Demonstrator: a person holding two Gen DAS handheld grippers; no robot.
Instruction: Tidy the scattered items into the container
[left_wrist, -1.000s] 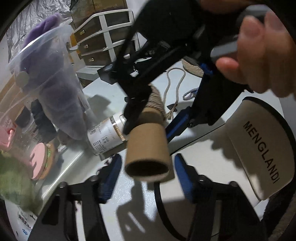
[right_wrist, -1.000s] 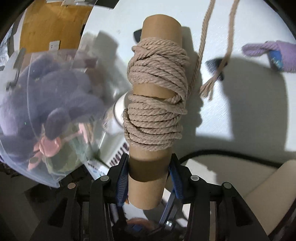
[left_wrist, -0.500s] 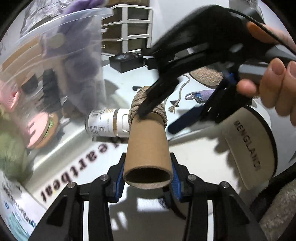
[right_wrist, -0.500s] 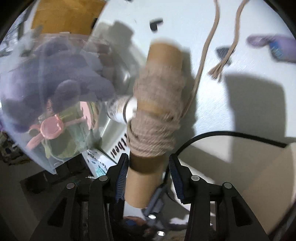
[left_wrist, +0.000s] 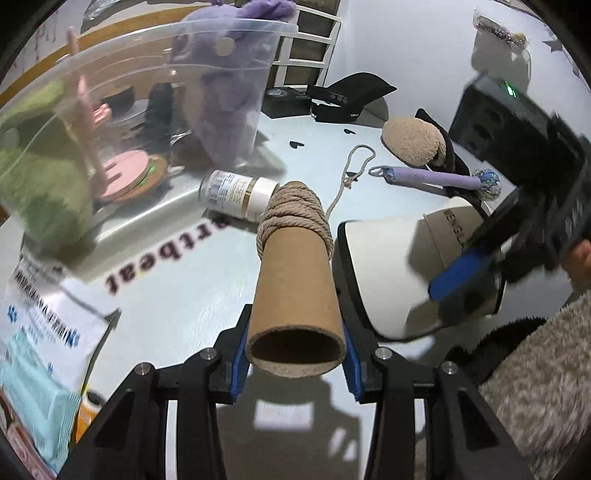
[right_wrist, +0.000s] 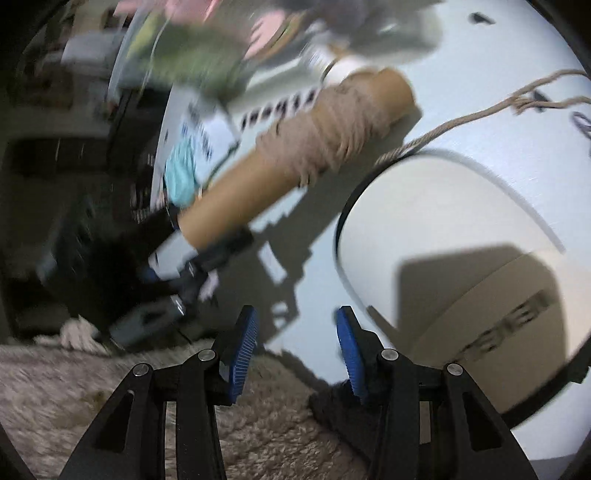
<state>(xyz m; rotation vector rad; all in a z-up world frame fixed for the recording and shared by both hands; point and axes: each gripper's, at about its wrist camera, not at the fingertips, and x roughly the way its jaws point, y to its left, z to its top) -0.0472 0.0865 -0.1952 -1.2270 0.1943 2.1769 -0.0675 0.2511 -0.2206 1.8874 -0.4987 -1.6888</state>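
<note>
Left wrist view: the left claw (left_wrist: 295, 360) is clamped on a cardboard tube (left_wrist: 295, 291) wound with rope (left_wrist: 293, 212), held above the pale tabletop (left_wrist: 177, 295); a clear plastic container (left_wrist: 155, 92) holding a purple plush toy (left_wrist: 225, 92) stands beyond.

Right wrist view: the right claw (right_wrist: 295, 350) hangs empty, fingers apart, above a white cap (right_wrist: 461, 266), well apart from the tube.

A white drawer unit (left_wrist: 314, 40) with dark drawer fronts is seen beyond the far edge of the bench (left_wrist: 177, 295). Black printed lettering (left_wrist: 159, 266) is borne on the bench surface. A shaggy grey rug (right_wrist: 110, 387) is seen below its near edge.
</note>
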